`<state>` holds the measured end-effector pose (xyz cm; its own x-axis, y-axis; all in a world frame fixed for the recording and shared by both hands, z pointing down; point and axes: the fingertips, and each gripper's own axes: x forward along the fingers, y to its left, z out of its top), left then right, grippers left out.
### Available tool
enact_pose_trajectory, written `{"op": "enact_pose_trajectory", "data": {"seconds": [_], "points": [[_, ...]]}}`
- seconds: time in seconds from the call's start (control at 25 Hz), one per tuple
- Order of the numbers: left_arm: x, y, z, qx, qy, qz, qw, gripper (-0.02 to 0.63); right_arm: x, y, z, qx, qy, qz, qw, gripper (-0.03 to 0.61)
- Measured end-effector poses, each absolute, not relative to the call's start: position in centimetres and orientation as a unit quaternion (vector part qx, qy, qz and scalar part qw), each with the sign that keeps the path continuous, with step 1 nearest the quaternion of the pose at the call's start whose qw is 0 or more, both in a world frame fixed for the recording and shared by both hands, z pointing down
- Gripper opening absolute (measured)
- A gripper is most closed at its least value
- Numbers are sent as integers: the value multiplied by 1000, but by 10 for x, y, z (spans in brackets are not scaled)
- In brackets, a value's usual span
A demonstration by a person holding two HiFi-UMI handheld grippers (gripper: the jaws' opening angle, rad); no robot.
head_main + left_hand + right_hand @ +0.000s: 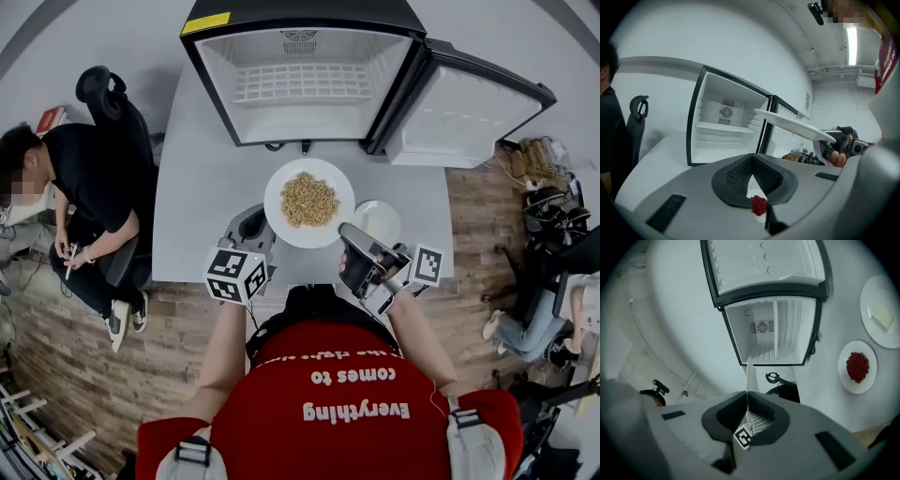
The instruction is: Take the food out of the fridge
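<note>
- Overhead, in the head view, the fridge [220,84] stands with its door [469,108] swung wide and its inside bare. The right hand-held gripper [345,234] pinches the rim of a plate [277,202] heaped with pale food [309,200] just in front of it. The left hand-held gripper [251,217] sits alongside. A smaller plate [380,223] lies on the grey worktop [202,187] just beside the big one. A seated person [84,187] works at the left, over a wood-plank floor [469,234].
- Left gripper view: the jaws are pressed together at the tips, with nothing pinched. Red berries [758,205] show through the gap behind them. The plate [797,125] hangs in the air, clear of the worktop and near level.
- Right gripper view: the jaws are closed on the plate's edge [749,376], seen edge-on. A dish of berries [846,380] and a dish with a pale block [867,301] lie on the worktop, apart from the fridge.
- The likely step is setting the plate down. It would go best kept level so the loose food does not spill, then lowered onto bare worktop beside the two dishes. The grip should be released only once the plate rests flat.
</note>
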<state>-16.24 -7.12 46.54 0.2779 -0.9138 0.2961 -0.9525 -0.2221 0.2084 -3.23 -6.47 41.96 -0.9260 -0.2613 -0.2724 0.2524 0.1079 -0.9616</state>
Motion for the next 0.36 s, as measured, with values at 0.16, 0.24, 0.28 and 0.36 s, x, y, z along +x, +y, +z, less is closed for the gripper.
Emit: {"op": "enact_pose_trajectory", "data": {"seconds": [0.16, 0.24, 0.28, 0.36], "points": [[-165, -72, 467, 778, -600, 56, 177, -2, -35, -65, 413, 5, 724, -662, 192, 20], [-167, -73, 467, 777, -602, 56, 177, -2, -38, -65, 411, 11, 727, -660, 191, 20], [-168, -73, 467, 777, -602, 57, 176, -2, -39, -65, 409, 15, 728, -659, 190, 20], [-170, -75, 468, 776, -603, 57, 176, -2, -41, -64, 407, 23, 730, -657, 189, 20]]}}
